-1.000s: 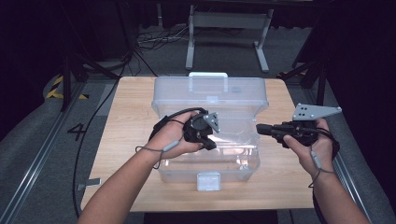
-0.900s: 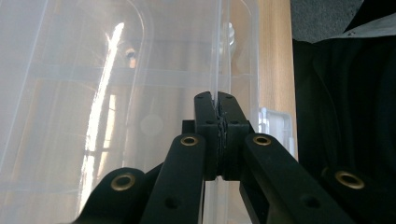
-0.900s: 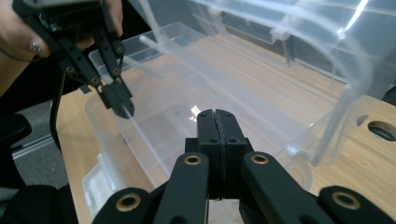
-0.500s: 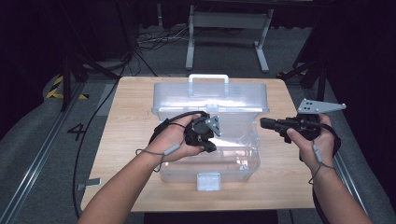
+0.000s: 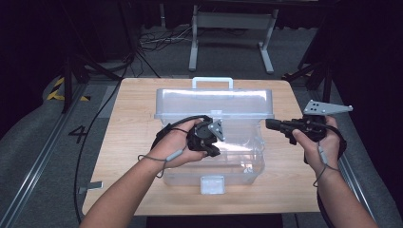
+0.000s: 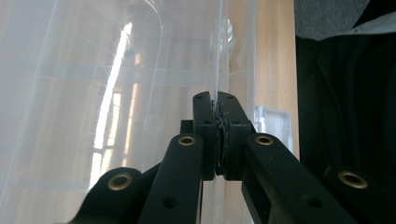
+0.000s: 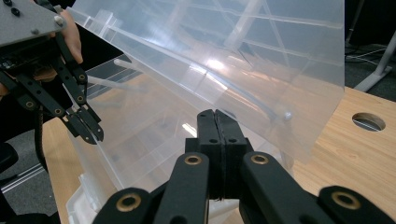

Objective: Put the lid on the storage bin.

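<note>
Plastic storage box, clear and lidded, is seen at the middle of the wooden counter, its long axis running left to right; the raised lid leans toward the far side, handle uppermost. The left gripper is held over the box's open top, fingers pressed together with nothing visibly between them. The right gripper is held level just right of the box, pointing left, fingers closed and empty.

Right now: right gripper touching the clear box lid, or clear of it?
Cannot tell. In the right gripper view the shut right gripper overlaps the lid with no plain contact; in the high view it sits beside the lid's right end, gap unclear.
</note>
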Tool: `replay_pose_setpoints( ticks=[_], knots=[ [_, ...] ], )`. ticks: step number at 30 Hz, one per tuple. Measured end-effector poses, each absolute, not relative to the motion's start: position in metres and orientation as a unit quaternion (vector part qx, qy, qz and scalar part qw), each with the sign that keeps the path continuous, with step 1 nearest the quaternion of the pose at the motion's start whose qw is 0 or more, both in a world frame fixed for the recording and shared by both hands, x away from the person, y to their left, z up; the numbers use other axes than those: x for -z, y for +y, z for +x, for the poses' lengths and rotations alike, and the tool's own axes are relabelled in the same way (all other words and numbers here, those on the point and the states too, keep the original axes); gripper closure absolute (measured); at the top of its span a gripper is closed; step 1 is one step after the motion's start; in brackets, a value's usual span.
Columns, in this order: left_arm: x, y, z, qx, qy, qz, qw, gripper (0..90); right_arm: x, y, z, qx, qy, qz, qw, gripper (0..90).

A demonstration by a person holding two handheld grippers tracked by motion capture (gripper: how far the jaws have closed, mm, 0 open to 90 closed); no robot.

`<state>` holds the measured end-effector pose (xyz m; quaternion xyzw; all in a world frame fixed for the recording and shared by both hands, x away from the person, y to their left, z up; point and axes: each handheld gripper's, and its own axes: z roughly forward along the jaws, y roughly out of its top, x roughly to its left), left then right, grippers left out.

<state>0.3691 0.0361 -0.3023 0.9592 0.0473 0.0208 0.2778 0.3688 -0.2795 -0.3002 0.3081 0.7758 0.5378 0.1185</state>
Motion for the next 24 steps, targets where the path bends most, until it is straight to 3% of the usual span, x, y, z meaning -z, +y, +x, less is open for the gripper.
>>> replay_pose_setpoints(
  ticks=[24],
  knots=[
    [0.279,0.089,0.358,-0.024,0.094,0.941,0.324,84.1,0.302,-0.279,0.368,-0.536,0.776,0.311,0.117,90.0]
  ],
)
